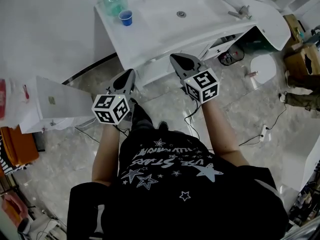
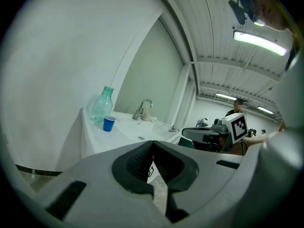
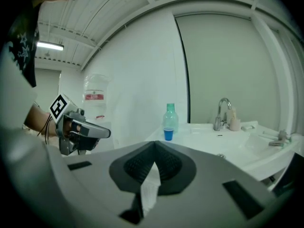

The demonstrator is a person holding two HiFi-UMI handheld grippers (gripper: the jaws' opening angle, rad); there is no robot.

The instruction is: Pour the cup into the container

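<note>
You stand before a white washbasin (image 1: 155, 24) in a mock bathroom set up inside an industrial hall. Behind the washbasin are a tap (image 3: 222, 109) and bare partition panels (image 3: 213, 65). Above it is a ribbed roof (image 2: 223, 18) with strip lights (image 2: 259, 41). Below it are marble-look floor tiles (image 1: 165, 96) crossed by loose cables (image 1: 252, 140).
</note>
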